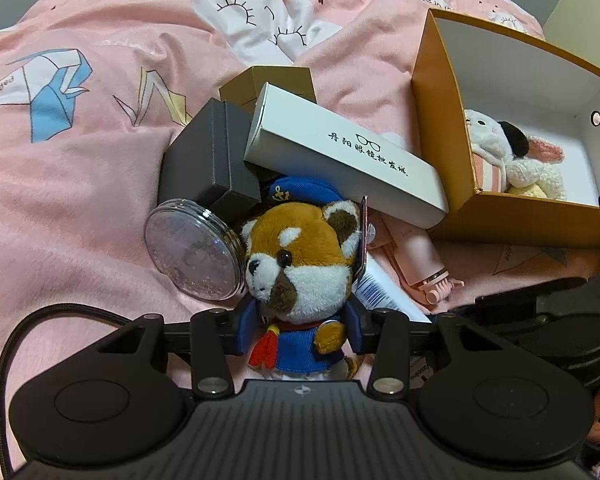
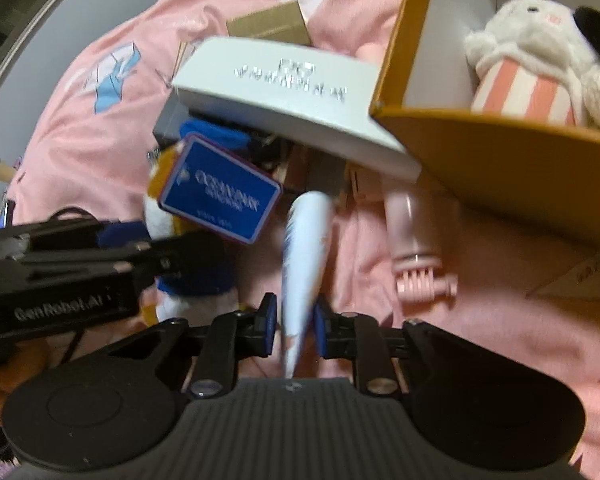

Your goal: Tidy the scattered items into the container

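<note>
We hold our left tongs [image 1: 298,330] clamped on the plush red panda [image 1: 296,264]; our right tongs [image 2: 294,322] pinch a thin white item [image 2: 302,256], just beside the left.

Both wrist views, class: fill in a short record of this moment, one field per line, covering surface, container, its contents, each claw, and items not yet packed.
surface: pink printed blanket
container: open orange cardboard box, white inside
contents: white plush toy in pink stripes
left claw: left claw shut on red panda plush in blue sailor outfit
right claw: right claw shut on thin white card
unpacked: long white glasses box, dark grey box, round clear case, pink tube
</note>
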The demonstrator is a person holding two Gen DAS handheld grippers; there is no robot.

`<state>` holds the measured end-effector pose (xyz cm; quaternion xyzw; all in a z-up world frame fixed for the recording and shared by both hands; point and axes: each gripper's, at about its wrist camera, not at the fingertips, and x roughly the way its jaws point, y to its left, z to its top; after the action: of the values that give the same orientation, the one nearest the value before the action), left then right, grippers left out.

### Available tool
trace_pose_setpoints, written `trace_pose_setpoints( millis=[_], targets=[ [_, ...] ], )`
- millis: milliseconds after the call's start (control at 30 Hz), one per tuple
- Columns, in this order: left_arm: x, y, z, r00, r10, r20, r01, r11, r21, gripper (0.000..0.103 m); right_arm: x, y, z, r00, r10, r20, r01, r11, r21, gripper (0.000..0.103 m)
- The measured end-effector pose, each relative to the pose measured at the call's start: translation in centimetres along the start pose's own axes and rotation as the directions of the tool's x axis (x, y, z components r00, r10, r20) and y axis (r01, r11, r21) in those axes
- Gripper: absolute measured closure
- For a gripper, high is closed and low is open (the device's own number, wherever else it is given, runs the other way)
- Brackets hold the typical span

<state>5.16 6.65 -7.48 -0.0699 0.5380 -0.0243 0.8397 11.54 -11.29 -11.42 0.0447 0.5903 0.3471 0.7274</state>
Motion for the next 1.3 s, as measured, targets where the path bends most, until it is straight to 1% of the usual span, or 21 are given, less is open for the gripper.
trace_pose_setpoints(
  millis=[133, 267, 300, 400, 533, 633, 733, 933, 1133, 1233, 1300],
  targets=[
    [-0.7, -0.3, -0.4, 1.0, 0.004, 0.022, -0.005, 1.0, 0.017, 0.054, -0.9, 0.2, -0.7, 1.0, -0.011, 0.022, 0.011, 1.0, -0.012, 0.087],
    [-1.2, -0.4, -0.7, 0.999, 0.007, 0.043, -0.008, 1.0, 0.018, 0.055, -2.3, 0.1, -1.4, 0.999, -0.016, 0.049, 0.016, 1.0, -0.003, 0.089],
    [-1.4, -0.3, -0.8, 0.999, 0.007, 0.049, -0.008, 1.0, 0.018, 0.055, -2.7, 0.1, -1.6, 0.998, -0.019, 0.059, 0.019, 1.0, 0.001, 0.092],
    [-1.9, -0.5, -0.9, 0.997, 0.008, 0.07, -0.009, 1.0, 0.022, 0.055, -4.1, 0.2, -1.8, 0.993, -0.034, 0.115, 0.033, 0.999, 0.011, 0.094],
    [-2.6, -0.9, -1.0, 0.995, 0.001, 0.105, -0.004, 1.0, 0.029, 0.055, -6.4, 0.5, -1.7, 0.978, -0.049, 0.203, 0.048, 0.999, 0.009, 0.095],
    [-3.4, -1.4, -0.9, 0.99, -0.014, 0.14, 0.009, 0.999, 0.035, 0.055, -8.3, 1.0, -1.4, 0.961, -0.055, 0.269, 0.058, 0.998, -0.004, 0.096],
    [-4.3, -2.4, -0.8, 0.985, -0.036, 0.171, 0.028, 0.998, 0.049, 0.055, -10.3, 1.4, -1.4, 0.946, -0.062, 0.318, 0.072, 0.997, -0.02, 0.097],
    [-6.1, -4.4, -0.2, 0.97, -0.098, 0.221, 0.078, 0.992, 0.097, 0.055, -14.7, 1.0, -1.8, 0.906, -0.111, 0.408, 0.123, 0.992, -0.002, 0.096],
    [-7.4, -7.5, 1.5, 0.952, -0.178, 0.247, 0.135, 0.974, 0.183, 0.055, -19.5, 0.5, -2.5, 0.859, -0.12, 0.497, 0.123, 0.992, 0.027, 0.097],
    [-7.8, -8.8, 2.8, 0.94, -0.239, 0.243, 0.188, 0.958, 0.218, 0.055, -21.9, 0.5, -2.7, 0.819, -0.15, 0.553, 0.156, 0.987, 0.037, 0.097],
    [-8.0, -9.7, 3.7, 0.931, -0.278, 0.237, 0.222, 0.945, 0.239, 0.055, -23.4, 0.4, -2.8, 0.787, -0.179, 0.591, 0.191, 0.981, 0.044, 0.097]
  ],
)
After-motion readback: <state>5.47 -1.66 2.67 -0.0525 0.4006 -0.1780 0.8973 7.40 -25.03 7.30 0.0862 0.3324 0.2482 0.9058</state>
